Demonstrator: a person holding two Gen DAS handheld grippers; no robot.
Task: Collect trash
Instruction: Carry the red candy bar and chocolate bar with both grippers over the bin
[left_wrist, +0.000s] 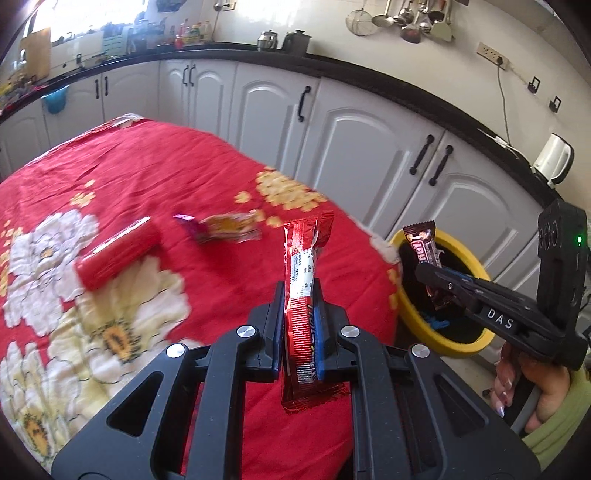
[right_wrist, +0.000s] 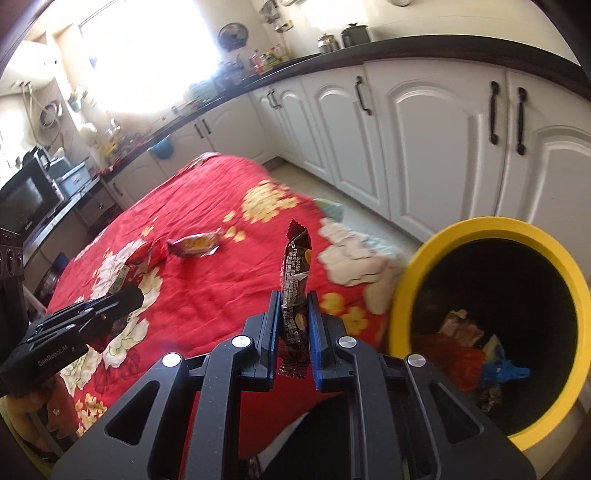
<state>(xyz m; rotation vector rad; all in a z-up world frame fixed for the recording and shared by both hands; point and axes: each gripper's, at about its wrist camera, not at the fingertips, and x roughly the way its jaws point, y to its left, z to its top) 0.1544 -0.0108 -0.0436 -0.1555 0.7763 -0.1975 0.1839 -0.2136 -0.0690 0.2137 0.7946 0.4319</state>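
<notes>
My left gripper (left_wrist: 298, 291) is shut on a red snack wrapper (left_wrist: 303, 266) that stands upright between its blue pads, over the red flowered tablecloth (left_wrist: 155, 177). My right gripper (right_wrist: 292, 299) is shut on a dark brown snack wrapper (right_wrist: 295, 266), also upright. In the left wrist view the right gripper (left_wrist: 428, 275) holds that brown wrapper (left_wrist: 424, 243) above the yellow-rimmed bin (left_wrist: 454, 347). The bin (right_wrist: 410, 280) stands beside the table, with trash at its bottom. On the cloth lie a red tube-shaped packet (left_wrist: 114, 254), a small pink wrapper (left_wrist: 188, 221) and a yellow-brown wrapper (left_wrist: 231, 225).
White cabinet doors (left_wrist: 369, 140) with black handles run behind the table under a dark counter. A white kettle (left_wrist: 554, 158) sits on the counter at right. A hand (left_wrist: 532, 384) in a green sleeve grips the right tool. A microwave (right_wrist: 26, 195) stands far left.
</notes>
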